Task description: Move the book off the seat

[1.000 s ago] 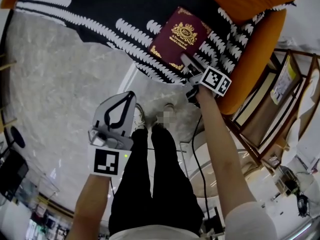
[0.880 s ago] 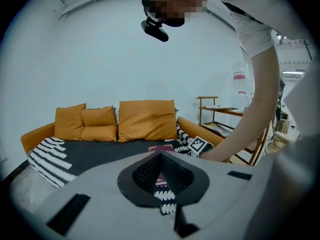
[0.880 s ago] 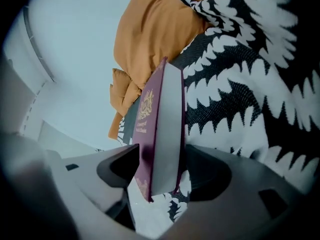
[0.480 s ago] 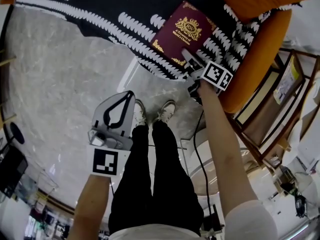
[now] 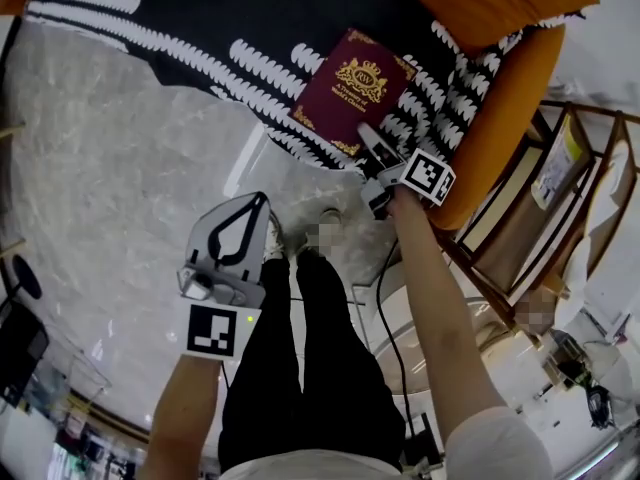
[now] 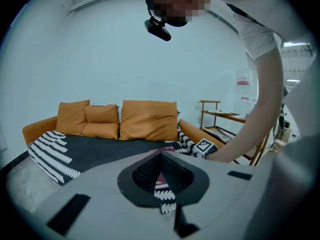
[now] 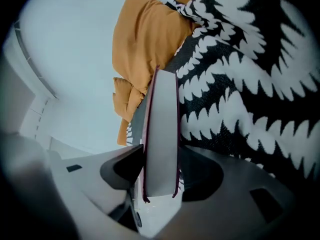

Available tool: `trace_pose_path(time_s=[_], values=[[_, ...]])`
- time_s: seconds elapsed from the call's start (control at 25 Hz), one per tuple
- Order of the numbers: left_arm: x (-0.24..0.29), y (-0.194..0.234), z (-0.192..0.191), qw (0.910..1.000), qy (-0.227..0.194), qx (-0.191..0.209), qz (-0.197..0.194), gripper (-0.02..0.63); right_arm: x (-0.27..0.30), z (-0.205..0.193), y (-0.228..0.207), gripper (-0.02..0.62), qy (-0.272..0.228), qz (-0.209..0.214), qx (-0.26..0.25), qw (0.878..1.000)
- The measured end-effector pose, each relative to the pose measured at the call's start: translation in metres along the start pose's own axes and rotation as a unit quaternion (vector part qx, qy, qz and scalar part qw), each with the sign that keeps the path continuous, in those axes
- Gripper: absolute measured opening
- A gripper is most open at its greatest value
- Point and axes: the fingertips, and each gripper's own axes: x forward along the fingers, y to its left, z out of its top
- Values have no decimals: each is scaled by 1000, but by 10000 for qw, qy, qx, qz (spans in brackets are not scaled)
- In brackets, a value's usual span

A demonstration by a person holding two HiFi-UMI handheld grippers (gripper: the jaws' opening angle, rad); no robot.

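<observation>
A maroon book (image 5: 352,93) with gold print lies on the black-and-white patterned throw (image 5: 200,28) over the orange sofa seat (image 5: 505,108). My right gripper (image 5: 368,140) is at the book's near corner. In the right gripper view the book's edge (image 7: 162,134) stands between the jaws. The jaws have just been closing and both pads now press on its covers. My left gripper (image 5: 258,200) hangs over the floor, well short of the sofa. Its fingertips are together with nothing in them.
A wooden shelf unit (image 5: 560,198) with papers stands to the right of the sofa arm. A round white table (image 5: 425,338) and a black cable are near my right arm. Marble floor (image 5: 110,198) lies in front of the sofa, with orange cushions (image 6: 147,119) at the back.
The right gripper's jaws have closed onto the book's near corner. Book and gripper have shifted slightly toward me in the head view. The left gripper has stayed put.
</observation>
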Motion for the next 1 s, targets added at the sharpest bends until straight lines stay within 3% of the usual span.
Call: trace_pose_path(time_s=[0.16,0.44,0.76,1.0], values=[[-4,5,-9,10000,57,-48,41,17,19,-5,-5,235,126,114,149,9997],[-16,11,-26,9990,169,-346,232,17,23,0,7,221,-148,364,75,9992],[-9,9,-6,9994,-52,-268,192,17,11,10,31,221,-278,520,-102,9982],[-19,8,-7,9996,4,-237,179,17,8,7,45,221,-252,596,-159,9978]])
